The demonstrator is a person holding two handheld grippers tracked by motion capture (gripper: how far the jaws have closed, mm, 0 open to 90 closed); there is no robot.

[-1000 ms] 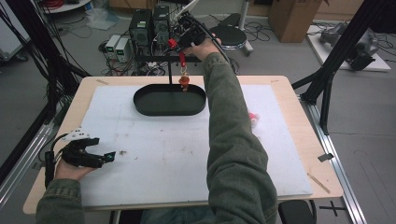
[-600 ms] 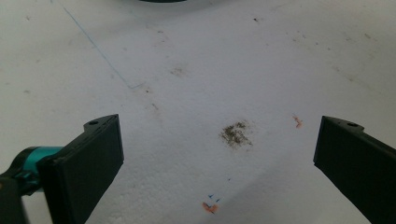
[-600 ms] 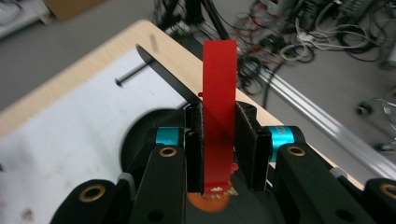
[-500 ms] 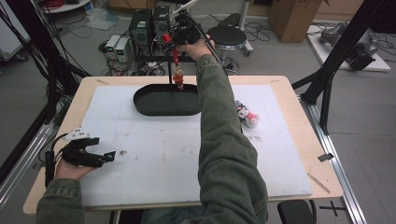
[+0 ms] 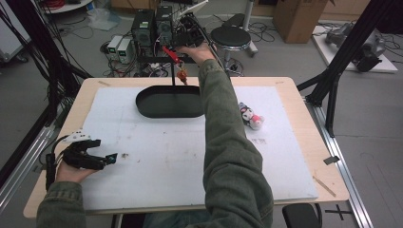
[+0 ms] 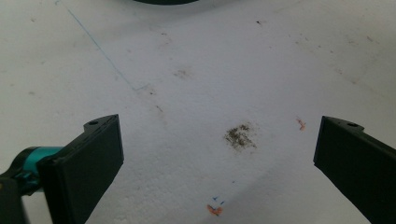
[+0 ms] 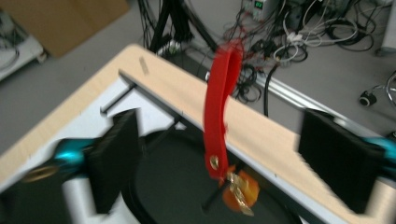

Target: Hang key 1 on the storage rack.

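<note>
Since a second ago, my right gripper (image 5: 177, 53) has drawn back from above the black oval tray (image 5: 147, 110) to beyond the table's far edge, and its jaws have just been opening; in the right gripper view the red strap (image 7: 219, 112) hangs in the gap between them, and neither pad touches it. That strap with its small orange charm (image 7: 240, 189) now dangles from the thin black stand (image 5: 173, 78) that rises at the back of the tray, the charm hanging a little above the tray's far rim. From above, the strap shows as a red streak just under my right hand, with the charm (image 5: 182, 74) below it. As my right arm has lifted away, a small plush toy (image 5: 250, 116) has come into sight on the white mat (image 5: 180, 156), to the right of the tray and well apart from it. My left gripper (image 5: 105, 160) has kept its place at the near left of the mat, lying low with its jaws spread wide and nothing between them; in the left gripper view they frame bare mat with a dark smudge (image 6: 240, 136) and a few orange flecks.
</note>
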